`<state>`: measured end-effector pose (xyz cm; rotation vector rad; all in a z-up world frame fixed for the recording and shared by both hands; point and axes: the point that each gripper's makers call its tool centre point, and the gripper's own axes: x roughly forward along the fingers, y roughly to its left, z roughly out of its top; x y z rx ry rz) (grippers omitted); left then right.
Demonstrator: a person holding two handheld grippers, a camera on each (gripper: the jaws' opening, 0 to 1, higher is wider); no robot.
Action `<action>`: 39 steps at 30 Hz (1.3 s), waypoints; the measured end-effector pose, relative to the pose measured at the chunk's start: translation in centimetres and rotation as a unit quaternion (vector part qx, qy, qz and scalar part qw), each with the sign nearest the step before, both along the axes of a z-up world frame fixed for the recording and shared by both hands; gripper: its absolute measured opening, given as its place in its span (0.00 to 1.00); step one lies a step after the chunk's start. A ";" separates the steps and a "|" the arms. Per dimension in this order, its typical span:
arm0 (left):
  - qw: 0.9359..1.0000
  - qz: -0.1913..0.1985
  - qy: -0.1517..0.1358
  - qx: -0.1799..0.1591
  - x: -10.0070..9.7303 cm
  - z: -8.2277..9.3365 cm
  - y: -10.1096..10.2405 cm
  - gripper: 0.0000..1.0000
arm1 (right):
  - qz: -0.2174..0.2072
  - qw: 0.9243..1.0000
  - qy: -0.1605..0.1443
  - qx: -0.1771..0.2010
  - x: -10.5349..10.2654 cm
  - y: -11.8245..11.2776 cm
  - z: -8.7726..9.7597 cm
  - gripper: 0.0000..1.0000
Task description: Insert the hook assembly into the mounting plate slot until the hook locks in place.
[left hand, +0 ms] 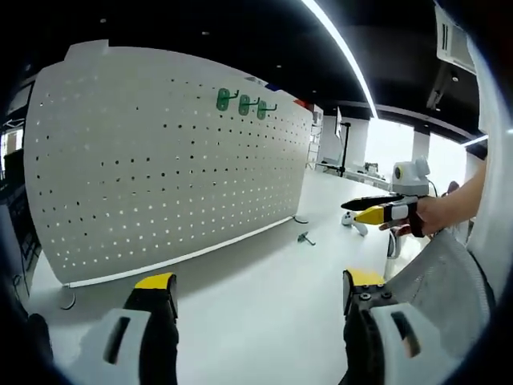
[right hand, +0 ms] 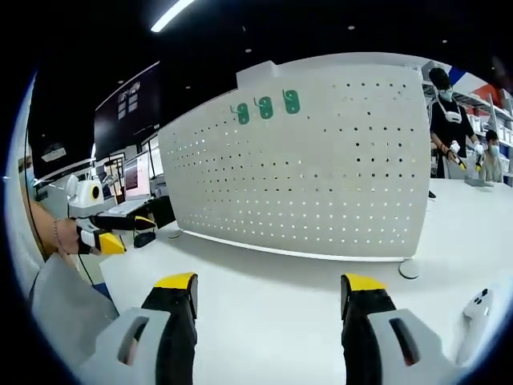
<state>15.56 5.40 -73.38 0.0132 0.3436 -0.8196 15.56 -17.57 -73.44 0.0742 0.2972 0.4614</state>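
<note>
A white pegboard mounting plate (left hand: 160, 168) stands upright on the white table (left hand: 264, 265). Three green hooks (left hand: 244, 104) hang in a row near its top edge. One loose green hook (left hand: 305, 237) lies on the table just past the board's right foot. My left gripper (left hand: 260, 293) is open and holds nothing, some way in front of the board. To the right a hand holds my right gripper (left hand: 377, 210) above the table. In the right gripper view, the right gripper (right hand: 268, 293) is open and empty, facing the pegboard (right hand: 321, 160) and its green hooks (right hand: 265, 107); the left gripper (right hand: 108, 233) shows at the left.
Round feet (right hand: 410, 269) hold up the board. A white device (right hand: 477, 309) lies at the table's right edge. Monitors (right hand: 136, 176) stand behind the board's left end. A person (right hand: 449, 120) works at another bench far right.
</note>
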 end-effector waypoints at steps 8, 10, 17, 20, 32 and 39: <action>0.999 -0.037 -0.026 0.008 1.5 2.0 -2.1 0.87 | 0.000 1.000 0.002 0.000 0.0 0.0 -0.1 0.71; 0.998 -0.050 -0.029 0.010 1.8 2.4 -2.8 0.87 | -0.001 1.000 0.002 0.000 0.0 0.0 -0.1 0.70; 0.994 -0.102 -0.028 0.029 2.8 2.4 -5.3 0.88 | -0.002 1.000 0.012 -0.012 -0.2 -0.2 -0.6 0.70; 0.991 -0.125 -0.028 0.038 3.1 2.3 -6.3 0.88 | -0.001 1.000 0.015 -0.008 -0.2 -0.2 -0.7 0.70; 0.972 -0.213 -0.029 0.091 4.4 1.8 -10.4 0.89 | -0.001 0.999 0.029 -0.015 -0.3 -0.1 -1.4 0.69; 0.958 -0.255 -0.026 0.127 4.5 0.7 -11.7 0.89 | -0.005 0.999 0.032 -0.013 -0.3 -0.3 -1.4 0.69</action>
